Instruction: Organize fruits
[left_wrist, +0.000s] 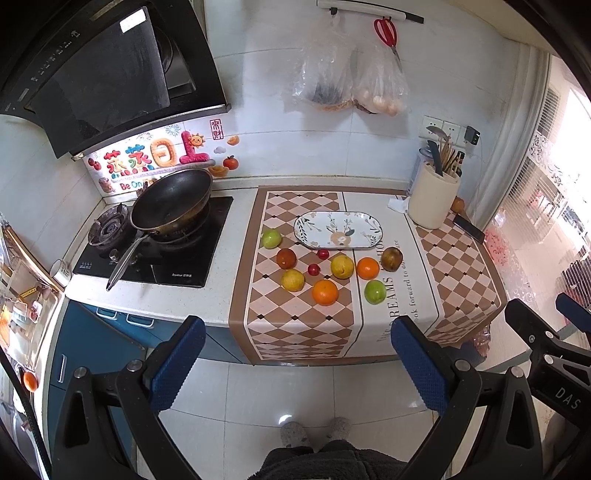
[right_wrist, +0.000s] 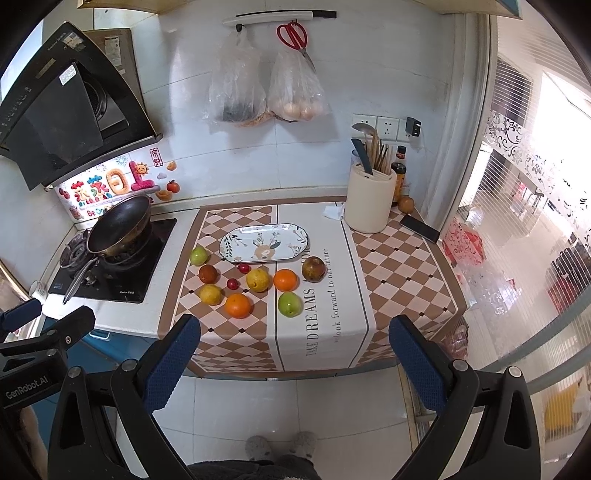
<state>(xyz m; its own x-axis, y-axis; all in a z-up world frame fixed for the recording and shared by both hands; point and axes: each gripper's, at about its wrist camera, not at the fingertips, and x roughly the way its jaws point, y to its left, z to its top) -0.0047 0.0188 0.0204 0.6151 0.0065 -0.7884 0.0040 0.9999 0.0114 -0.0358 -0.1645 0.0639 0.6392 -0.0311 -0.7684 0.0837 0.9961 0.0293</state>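
Several fruits lie loose on a checkered mat (left_wrist: 295, 332) (right_wrist: 236, 347): two oranges (left_wrist: 325, 292) (right_wrist: 238, 305), two green apples (left_wrist: 375, 291) (right_wrist: 289, 304), yellow ones (left_wrist: 342, 266) (right_wrist: 258, 280), dark ones (left_wrist: 392, 259) (right_wrist: 313, 268) and small red ones (left_wrist: 314, 269) (right_wrist: 232, 283). An empty oval patterned plate (left_wrist: 338, 229) (right_wrist: 265, 242) lies behind them. My left gripper (left_wrist: 299, 362) is open and empty, held back over the floor in front of the counter. My right gripper (right_wrist: 295, 362) is open and empty, also short of the counter edge.
A wok (left_wrist: 171, 201) (right_wrist: 120, 225) sits on the stove at left. A cream utensil holder (left_wrist: 433, 199) (right_wrist: 369, 201) and a phone (left_wrist: 469, 227) (right_wrist: 420, 228) are at the back right. Bags (right_wrist: 266, 88) hang on the wall. The counter edge drops to a tiled floor (left_wrist: 295, 398).
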